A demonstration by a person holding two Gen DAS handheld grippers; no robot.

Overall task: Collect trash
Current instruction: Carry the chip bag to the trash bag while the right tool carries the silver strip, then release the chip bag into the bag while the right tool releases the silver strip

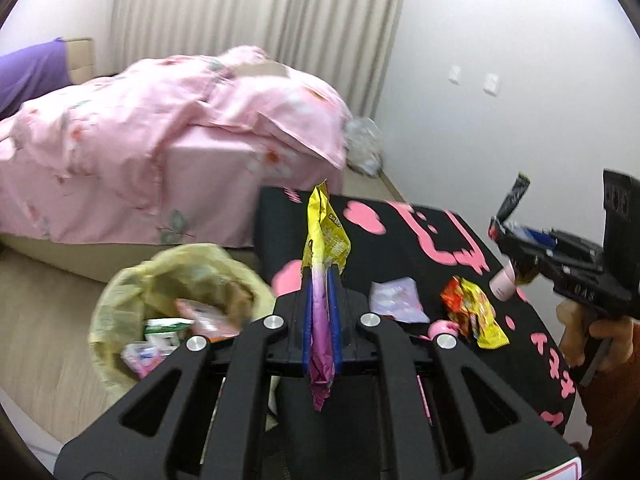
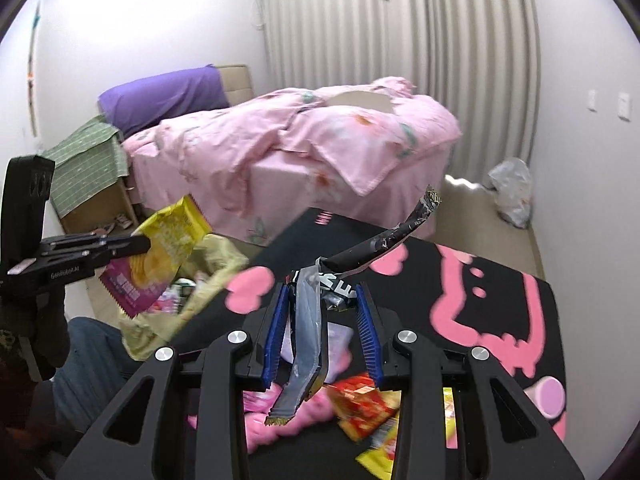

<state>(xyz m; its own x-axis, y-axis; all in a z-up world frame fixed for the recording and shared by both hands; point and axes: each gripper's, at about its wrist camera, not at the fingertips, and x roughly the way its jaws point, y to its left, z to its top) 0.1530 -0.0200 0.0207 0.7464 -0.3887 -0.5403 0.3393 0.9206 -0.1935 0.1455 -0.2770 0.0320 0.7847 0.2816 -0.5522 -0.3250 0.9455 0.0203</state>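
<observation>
Both our grippers carry wrappers above the black-and-pink table
Our left gripper pinches a yellow-purple snack bag; our right gripper clamps a black wrapper

My left camera sits just behind my left tongs, looking forward and slightly down along the fingers, with the black-and-pink table close beneath and the bin bag to their left. My right camera looks along my right tongs the same way, the table close below. Both views share the table, the pink bed ahead, the ribbed curtain, and each catches the other tongs at its edge.
</observation>
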